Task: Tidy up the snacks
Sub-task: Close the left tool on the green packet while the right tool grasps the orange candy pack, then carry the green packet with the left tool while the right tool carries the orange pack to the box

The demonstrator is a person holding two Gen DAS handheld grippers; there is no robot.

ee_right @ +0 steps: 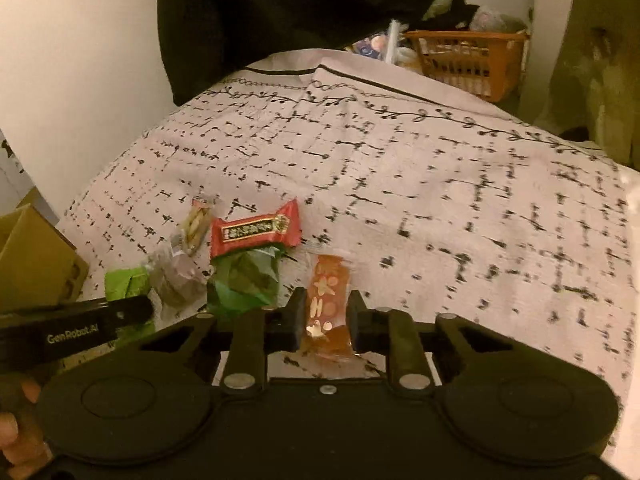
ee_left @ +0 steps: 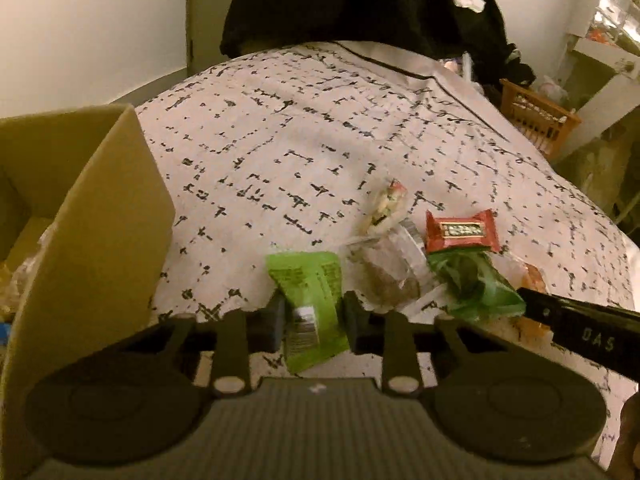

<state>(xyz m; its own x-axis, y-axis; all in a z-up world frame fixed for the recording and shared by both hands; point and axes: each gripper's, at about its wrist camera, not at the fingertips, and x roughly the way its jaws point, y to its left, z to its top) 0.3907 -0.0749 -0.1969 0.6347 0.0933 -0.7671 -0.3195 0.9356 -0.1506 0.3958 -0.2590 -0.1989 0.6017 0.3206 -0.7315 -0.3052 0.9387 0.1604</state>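
Note:
Several snack packets lie on a white bedsheet (ee_left: 300, 140) with black dashes. My left gripper (ee_left: 314, 312) is shut on a light green packet (ee_left: 316, 292), its pads against both long edges. My right gripper (ee_right: 326, 312) is shut on an orange translucent packet (ee_right: 328, 304) that lies on the sheet. Between the two grippers lie a red packet (ee_right: 256, 230), a dark green packet (ee_right: 244, 284), a clear packet with brown contents (ee_right: 176, 276) and a small clear packet of nuts (ee_right: 196, 220). An open cardboard box (ee_left: 92, 208) stands just left of the left gripper.
An orange plastic basket (ee_right: 468, 60) sits past the far right corner of the bed. Dark clothing (ee_right: 280, 8) hangs over the far edge. A white wall (ee_left: 80, 20) runs along the left. A hand (ee_right: 16, 432) shows at the lower left of the right wrist view.

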